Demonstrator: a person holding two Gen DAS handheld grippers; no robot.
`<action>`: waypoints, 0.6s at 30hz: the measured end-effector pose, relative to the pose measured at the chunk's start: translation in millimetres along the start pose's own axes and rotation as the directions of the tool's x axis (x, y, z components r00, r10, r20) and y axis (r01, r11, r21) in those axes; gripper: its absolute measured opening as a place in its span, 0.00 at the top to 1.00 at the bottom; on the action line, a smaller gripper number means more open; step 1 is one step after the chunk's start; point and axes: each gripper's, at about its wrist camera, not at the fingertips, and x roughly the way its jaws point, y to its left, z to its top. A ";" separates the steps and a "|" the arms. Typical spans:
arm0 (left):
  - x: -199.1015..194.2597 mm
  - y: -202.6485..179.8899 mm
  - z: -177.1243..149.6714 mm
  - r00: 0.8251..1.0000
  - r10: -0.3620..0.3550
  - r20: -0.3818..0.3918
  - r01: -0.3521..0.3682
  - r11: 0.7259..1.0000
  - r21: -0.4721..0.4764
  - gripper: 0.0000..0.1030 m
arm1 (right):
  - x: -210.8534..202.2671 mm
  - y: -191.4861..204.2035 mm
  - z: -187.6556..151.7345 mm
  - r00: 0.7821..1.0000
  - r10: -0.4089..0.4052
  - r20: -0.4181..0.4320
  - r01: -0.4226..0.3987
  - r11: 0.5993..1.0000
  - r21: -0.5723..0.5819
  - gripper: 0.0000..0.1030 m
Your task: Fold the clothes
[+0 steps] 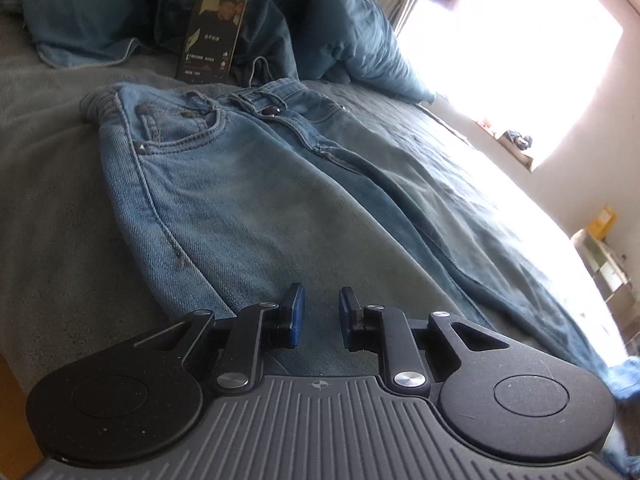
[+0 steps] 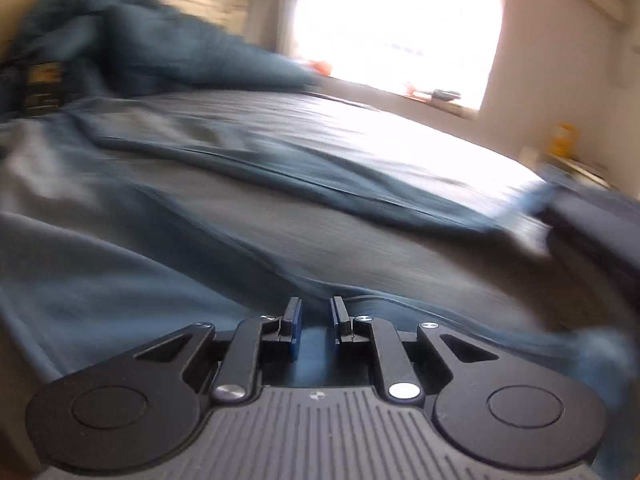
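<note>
A pair of light blue jeans (image 1: 256,184) lies flat on a grey-blue bed (image 1: 44,184), waistband at the far end, legs running toward me and to the right. My left gripper (image 1: 322,304) is open, low over the near left leg, with nothing between the pads. In the blurred right wrist view, my right gripper (image 2: 315,312) has its jaws a narrow gap apart, with a fold of the jeans (image 2: 120,280) running between the pads; the blur hides whether they pinch it.
A phone (image 1: 214,32) with a lit screen leans against a heap of dark teal bedding (image 1: 320,28) at the head of the bed. A bright window (image 1: 512,52) and sill stand to the right. Shelves (image 1: 600,264) sit past the bed's right edge.
</note>
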 end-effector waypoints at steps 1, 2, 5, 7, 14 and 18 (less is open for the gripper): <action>0.3 1.3 0.1 1.000 -0.004 -0.001 0.004 1.000 -0.015 0.82 | -1.1 -23.7 -6.9 0.998 -0.057 -0.012 0.058 0.998 0.030 0.86; 0.5 1.9 0.1 1.000 -0.007 -0.003 0.007 1.000 -0.028 0.82 | -2.9 -38.7 -10.4 0.995 -0.098 -0.023 0.099 0.993 0.057 0.86; 0.0 3.4 1.0 1.000 -0.014 -0.007 0.014 0.998 -0.056 0.82 | -9.0 -75.8 -18.1 0.977 -0.204 -0.060 0.210 0.968 0.135 0.85; -3.5 4.2 2.2 1.000 -0.016 -0.007 0.015 0.998 -0.069 0.82 | -17.9 -84.9 -17.0 0.976 -0.208 -0.066 0.217 0.956 0.197 0.85; -36.4 25.1 5.4 0.999 -0.004 0.051 0.010 0.993 -0.121 0.76 | -69.7 -76.0 -9.9 0.975 0.207 0.081 -0.216 0.799 0.562 0.69; -43.9 48.0 -1.2 0.999 0.010 0.050 0.000 0.981 -0.195 0.76 | -63.2 -61.6 -49.5 0.870 0.481 0.106 -0.371 0.499 0.783 0.69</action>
